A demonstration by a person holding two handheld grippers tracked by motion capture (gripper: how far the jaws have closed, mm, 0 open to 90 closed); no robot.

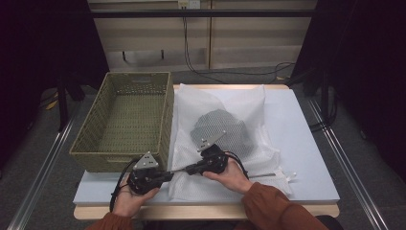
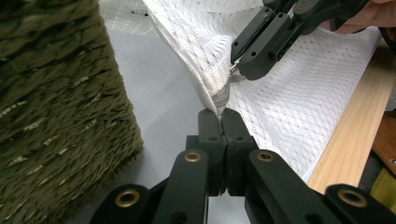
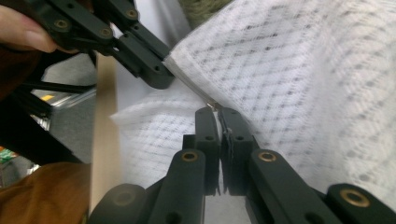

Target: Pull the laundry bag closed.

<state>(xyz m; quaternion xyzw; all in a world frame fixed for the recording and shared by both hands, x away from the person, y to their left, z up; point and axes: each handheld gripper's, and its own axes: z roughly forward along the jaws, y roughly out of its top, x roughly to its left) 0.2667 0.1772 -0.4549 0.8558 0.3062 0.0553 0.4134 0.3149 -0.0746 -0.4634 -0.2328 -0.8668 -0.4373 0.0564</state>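
White mesh laundry bag lies flat on the pale blue table top, filling the middle of the board, with a dark grey garment showing through the mesh at about the bag's centre. Woven olive basket sits at 9 o'clock from the bag, touching or just beside its left edge.

Left gripper is at 7 o'clock from the bag's centre, at the bag's near-left corner. Jaws are pressed together on a bunched fold of the bag's edge; in the left gripper view the mesh rises straight out of the closed tips.

Right gripper is just at 1 o'clock of the left one, the two tips close. Its jaws are also pinched tight, gripping a small metal bit at the bag's seam, looks like the zipper pull, though too small to be sure. Right hand rests on the mesh at 6 o'clock from the garment.

Wooden table edge runs under the board at the near side.
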